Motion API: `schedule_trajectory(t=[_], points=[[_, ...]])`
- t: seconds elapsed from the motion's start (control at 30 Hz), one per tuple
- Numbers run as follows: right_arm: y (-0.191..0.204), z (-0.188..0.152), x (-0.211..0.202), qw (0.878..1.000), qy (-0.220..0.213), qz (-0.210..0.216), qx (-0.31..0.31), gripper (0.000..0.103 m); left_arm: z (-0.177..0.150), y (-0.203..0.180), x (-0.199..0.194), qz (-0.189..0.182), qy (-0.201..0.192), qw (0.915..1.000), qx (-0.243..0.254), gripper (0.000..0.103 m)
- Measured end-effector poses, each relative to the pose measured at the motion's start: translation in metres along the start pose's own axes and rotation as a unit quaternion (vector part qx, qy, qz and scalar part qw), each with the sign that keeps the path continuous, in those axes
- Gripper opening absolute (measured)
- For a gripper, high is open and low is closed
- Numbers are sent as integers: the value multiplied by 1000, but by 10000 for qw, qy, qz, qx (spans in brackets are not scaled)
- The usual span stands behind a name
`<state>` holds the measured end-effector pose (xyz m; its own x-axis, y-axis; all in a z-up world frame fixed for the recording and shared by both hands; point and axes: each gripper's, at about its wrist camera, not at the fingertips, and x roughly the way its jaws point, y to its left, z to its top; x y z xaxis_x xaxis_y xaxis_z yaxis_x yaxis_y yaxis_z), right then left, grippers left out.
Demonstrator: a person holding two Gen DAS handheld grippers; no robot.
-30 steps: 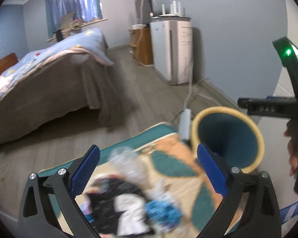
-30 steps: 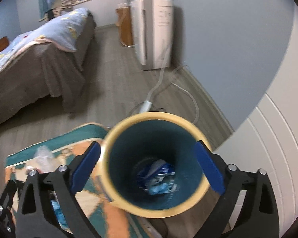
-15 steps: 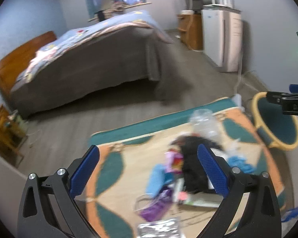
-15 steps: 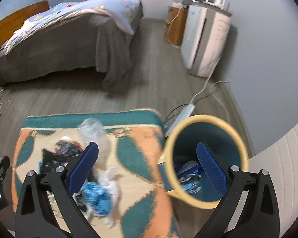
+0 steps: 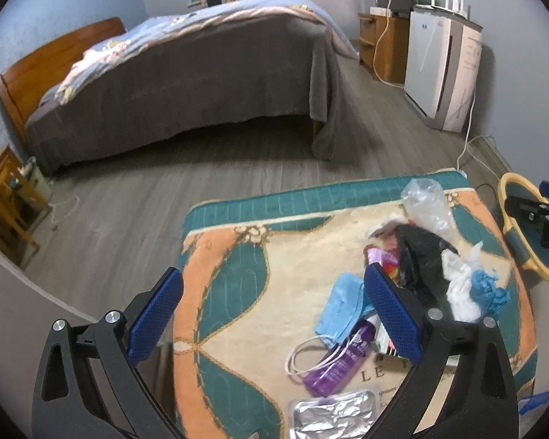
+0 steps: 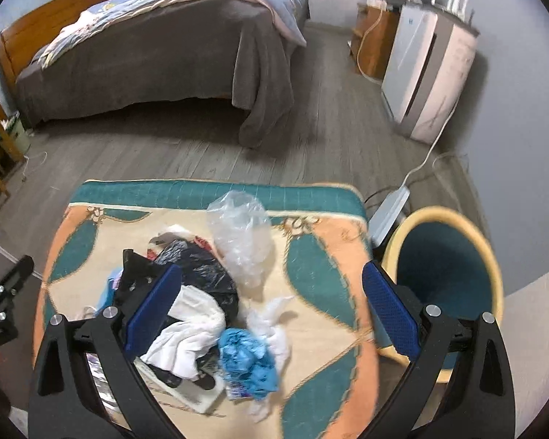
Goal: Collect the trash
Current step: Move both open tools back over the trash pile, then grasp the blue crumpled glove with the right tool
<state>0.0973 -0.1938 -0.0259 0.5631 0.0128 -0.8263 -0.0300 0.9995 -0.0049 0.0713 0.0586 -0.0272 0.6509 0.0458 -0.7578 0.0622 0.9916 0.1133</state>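
Note:
A heap of trash lies on a patterned rug (image 5: 238, 285) (image 6: 325, 278): a clear plastic bag (image 6: 241, 237) (image 5: 426, 205), a black bag (image 6: 201, 270) (image 5: 419, 252), white tissue (image 6: 186, 340), a crumpled blue wrapper (image 6: 249, 362) (image 5: 488, 291), a blue face mask (image 5: 342, 309), a purple tube (image 5: 342, 364) and a foil packet (image 5: 335, 415). A teal bin with a yellow rim (image 6: 444, 281) (image 5: 530, 234) stands right of the rug. My left gripper (image 5: 274, 322) is open and empty above the rug's left part. My right gripper (image 6: 271, 314) is open and empty above the heap.
A bed with a grey cover (image 5: 186, 73) fills the far side. A white air purifier (image 6: 426, 73) stands by the right wall, with a power strip (image 6: 388, 212) and cables on the wood floor near the bin. A wooden stand (image 5: 3, 201) is at the left.
Both grippers have swung left, away from the bin, and now face the rug and the trash heap. Both stay open and empty.

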Motion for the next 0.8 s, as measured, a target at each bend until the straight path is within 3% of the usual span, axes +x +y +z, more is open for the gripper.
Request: schedule_trajectory(t=[0.2,0.4,0.57,0.6,0.67,0.8], points=[[-11,-12,15,9985,444,39,333,97,-3,-10,13,72,208,9996,165,98],[-9,-25,23,9983,574,64,13,97,0,-16,6,-302,139,9994,89,98],[-18,-42,41,9944,1051,124,19,96,2,-19,3,-509,149,9986,-14,98],[-20,-45,44,9936,1122,161,18,93,3,-20,4,-572,162,9982,-21,98],[-20,-49,49,9913,1266,356,26,70,4,-23,4,-637,153,9978,27,98],[-11,-52,53,9869,1388,822,23,54,5,-36,4,-644,142,9977,182,96]])
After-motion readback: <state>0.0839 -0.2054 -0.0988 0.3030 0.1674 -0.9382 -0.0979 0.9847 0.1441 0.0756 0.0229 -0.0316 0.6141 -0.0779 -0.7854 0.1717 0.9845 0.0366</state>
